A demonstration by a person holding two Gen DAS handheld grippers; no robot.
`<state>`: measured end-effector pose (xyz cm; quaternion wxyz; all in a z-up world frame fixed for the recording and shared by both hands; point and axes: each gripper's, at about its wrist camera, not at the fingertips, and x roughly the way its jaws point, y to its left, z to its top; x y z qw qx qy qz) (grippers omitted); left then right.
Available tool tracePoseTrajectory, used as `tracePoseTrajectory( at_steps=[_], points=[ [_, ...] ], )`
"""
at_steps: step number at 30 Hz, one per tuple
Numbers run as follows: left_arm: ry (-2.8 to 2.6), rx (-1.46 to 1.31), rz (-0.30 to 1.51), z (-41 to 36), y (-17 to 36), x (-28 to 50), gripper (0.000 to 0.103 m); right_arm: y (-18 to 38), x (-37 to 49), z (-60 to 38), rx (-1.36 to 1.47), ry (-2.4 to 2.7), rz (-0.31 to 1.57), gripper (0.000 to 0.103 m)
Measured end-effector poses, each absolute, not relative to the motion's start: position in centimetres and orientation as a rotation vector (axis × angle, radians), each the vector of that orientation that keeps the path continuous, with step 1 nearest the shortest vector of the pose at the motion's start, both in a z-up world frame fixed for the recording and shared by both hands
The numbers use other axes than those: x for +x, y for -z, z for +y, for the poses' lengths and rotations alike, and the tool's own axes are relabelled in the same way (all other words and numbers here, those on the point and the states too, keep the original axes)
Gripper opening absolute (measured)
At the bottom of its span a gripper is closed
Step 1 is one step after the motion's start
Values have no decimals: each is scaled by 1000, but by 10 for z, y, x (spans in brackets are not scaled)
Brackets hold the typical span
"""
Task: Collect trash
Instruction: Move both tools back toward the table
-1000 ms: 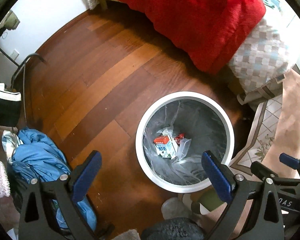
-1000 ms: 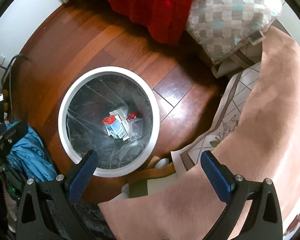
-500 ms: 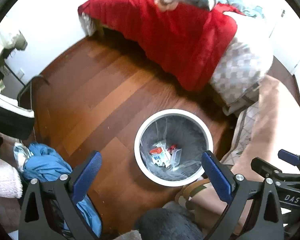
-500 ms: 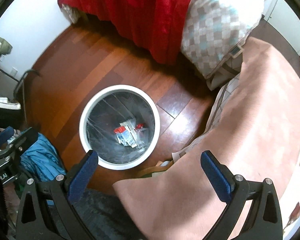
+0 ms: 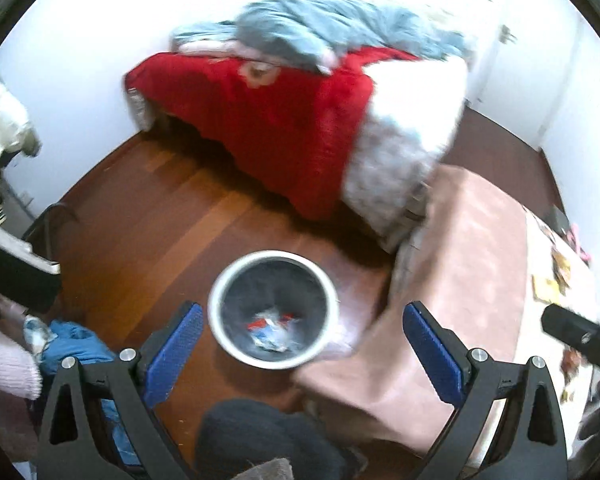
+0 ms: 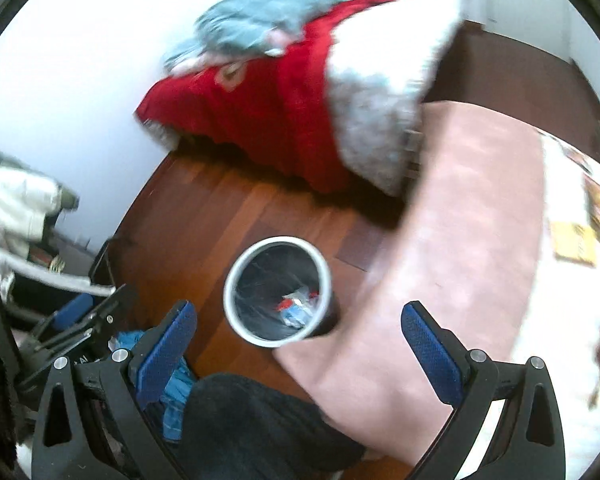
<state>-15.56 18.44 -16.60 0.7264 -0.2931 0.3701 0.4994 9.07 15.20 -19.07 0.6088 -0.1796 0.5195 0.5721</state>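
Bedroom floor blurred — bin [image 5: 273, 307] | trash [image 5: 271, 330] inside indistinct

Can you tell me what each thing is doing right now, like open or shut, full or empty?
Left gripper: open, holding nothing.
Right gripper: open, holding nothing.
Trash bin: upright on the wood floor, no lid, lined with a clear bag, only a few scraps at the bottom.
Red blanket: draped over the bed's side.
Blue-grey bedding: rumpled on top of the bed.
Blue cloth: crumpled on the floor.
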Motion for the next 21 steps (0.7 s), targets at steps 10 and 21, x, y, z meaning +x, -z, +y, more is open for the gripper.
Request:
tracePoseTrajectory(
  at_steps=[10,21],
  points=[
    [-850,-615,1011,113,246,48,102,228,299,-2,-353,-804,1289,103],
    [-791,-559,1156,89,290,195,102,312,512,-95,129,-361,1537,103]
  ],
)
